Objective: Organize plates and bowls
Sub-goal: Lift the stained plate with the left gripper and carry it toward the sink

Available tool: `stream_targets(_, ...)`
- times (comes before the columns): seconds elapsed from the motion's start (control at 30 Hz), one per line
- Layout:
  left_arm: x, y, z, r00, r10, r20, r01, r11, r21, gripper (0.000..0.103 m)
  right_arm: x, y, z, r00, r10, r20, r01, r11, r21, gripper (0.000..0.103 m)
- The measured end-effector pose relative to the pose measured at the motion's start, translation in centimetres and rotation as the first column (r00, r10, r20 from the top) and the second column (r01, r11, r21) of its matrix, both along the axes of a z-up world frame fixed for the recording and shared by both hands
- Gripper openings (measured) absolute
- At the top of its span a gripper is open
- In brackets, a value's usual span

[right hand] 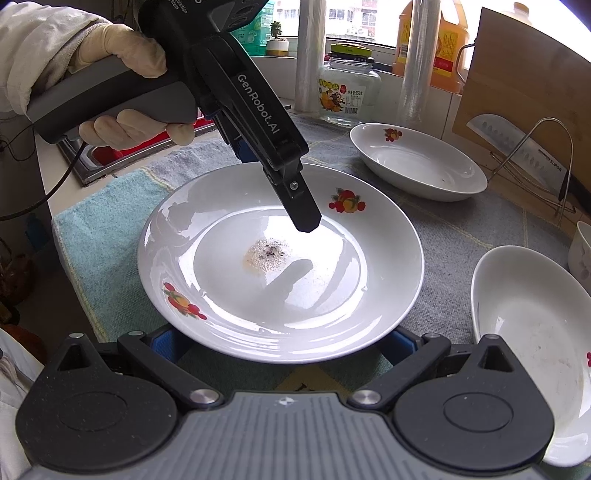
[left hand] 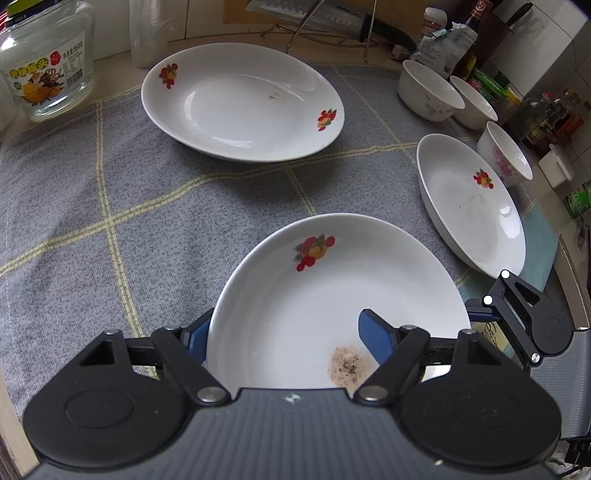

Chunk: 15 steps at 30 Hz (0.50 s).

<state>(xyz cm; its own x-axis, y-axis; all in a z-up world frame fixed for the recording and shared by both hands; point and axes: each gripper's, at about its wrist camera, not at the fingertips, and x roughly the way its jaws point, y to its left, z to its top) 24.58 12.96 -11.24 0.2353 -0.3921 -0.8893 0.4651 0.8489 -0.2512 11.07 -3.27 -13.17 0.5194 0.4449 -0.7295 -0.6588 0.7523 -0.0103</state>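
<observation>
A white fruit-print plate (left hand: 325,295) with a brown stain lies near me on the grey checked cloth (left hand: 110,184). My left gripper (left hand: 284,336) is open and straddles its near rim: one blue finger (left hand: 375,336) is over the inside, the other (left hand: 195,338) outside. In the right wrist view the same plate (right hand: 280,266) lies just ahead, with the left gripper's finger (right hand: 303,210) above it. My right gripper (right hand: 284,345) is open, its fingers under the plate's near rim. Two more plates (left hand: 240,99) (left hand: 469,203) and three bowls (left hand: 428,90) sit beyond.
A glass jar (left hand: 44,62) stands at the far left. A knife on a wire rack (left hand: 332,22) and bottles (left hand: 480,22) line the back. A cutting board (right hand: 524,122) leans at the right wrist view's right. A teal towel (right hand: 96,236) lies under the cloth's edge.
</observation>
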Motion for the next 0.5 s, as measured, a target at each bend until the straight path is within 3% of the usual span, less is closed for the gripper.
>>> stream_targets(0.5, -0.46, 0.03, 0.52, 0.999, -0.018, 0.035, 0.017, 1.0, 0.017, 0.079, 0.23, 0.01, 0.56, 1.0, -0.004, 0.002, 0.004, 1.0, -0.021, 0.103)
